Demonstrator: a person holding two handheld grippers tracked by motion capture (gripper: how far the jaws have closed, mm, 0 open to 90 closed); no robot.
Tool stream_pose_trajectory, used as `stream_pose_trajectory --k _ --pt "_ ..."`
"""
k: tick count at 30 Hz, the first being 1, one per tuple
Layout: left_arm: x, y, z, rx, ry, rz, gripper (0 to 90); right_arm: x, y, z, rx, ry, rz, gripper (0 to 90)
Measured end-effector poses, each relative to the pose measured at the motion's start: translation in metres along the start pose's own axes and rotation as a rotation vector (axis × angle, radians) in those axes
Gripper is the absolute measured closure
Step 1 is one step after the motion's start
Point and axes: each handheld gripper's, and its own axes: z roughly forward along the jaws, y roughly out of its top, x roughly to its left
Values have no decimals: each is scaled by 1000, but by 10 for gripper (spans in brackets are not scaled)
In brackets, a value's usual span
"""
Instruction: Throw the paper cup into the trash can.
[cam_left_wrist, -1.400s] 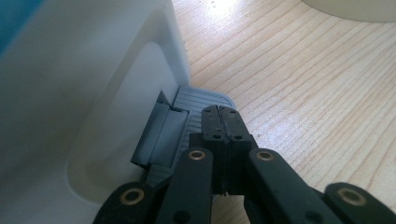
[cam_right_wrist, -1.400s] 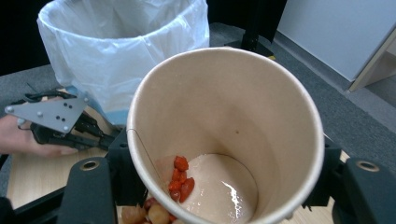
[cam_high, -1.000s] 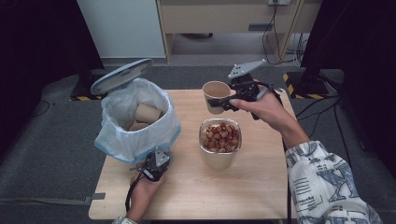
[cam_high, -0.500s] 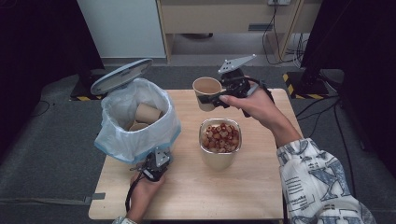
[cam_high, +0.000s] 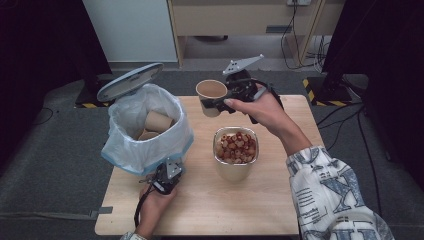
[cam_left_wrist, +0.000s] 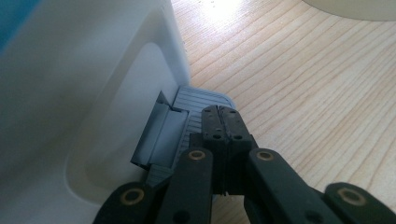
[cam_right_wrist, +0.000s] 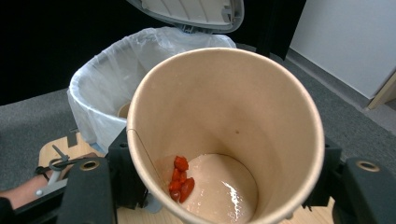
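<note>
A: Status?

B: Abt midway, judging by layout. Paper cup (cam_high: 211, 96) clamped betw jaws of right gripper (cam_high: 220, 103), held up off table (cam_high: 280, 210), betw bowl and bin. Nearly emptied: just a few red bits plus a film of liquid at cup bottom, seen in right gripper view (cam_right_wrist: 224, 140). Not yet in bin.

A: Bin?

B: Pedal bin (cam_high: 145, 132), white liner, lid (cam_high: 129, 81) tipped up. Sits ahead of right jaws, beyond cup rim. Two used paper cups (cam_high: 157, 122) already inside, so part of clearing looks done.

A: Left side?

B: Left gripper (cam_high: 166, 176) with jaws pressed together, nothing betw them, tips down on grey pedal (cam_left_wrist: 187, 121) at bin's foot. Prob holding lid open. Bin wall just left of jaws, bare wood to right.

A: Other containers?

B: Metal bowl (cam_high: 236, 157), full of reddish-brown pieces, below and right of held cup in high view, apart from both jaw sets.

A: Left to do?

B: Likely carry cup over liner, release, then let pedal up.
</note>
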Motion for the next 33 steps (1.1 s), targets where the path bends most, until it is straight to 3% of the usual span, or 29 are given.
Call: stream_pose_trajectory --k 33 --pt "0 0 0 -1 0 -4 892 36 39 77 -9 77 -6 327"
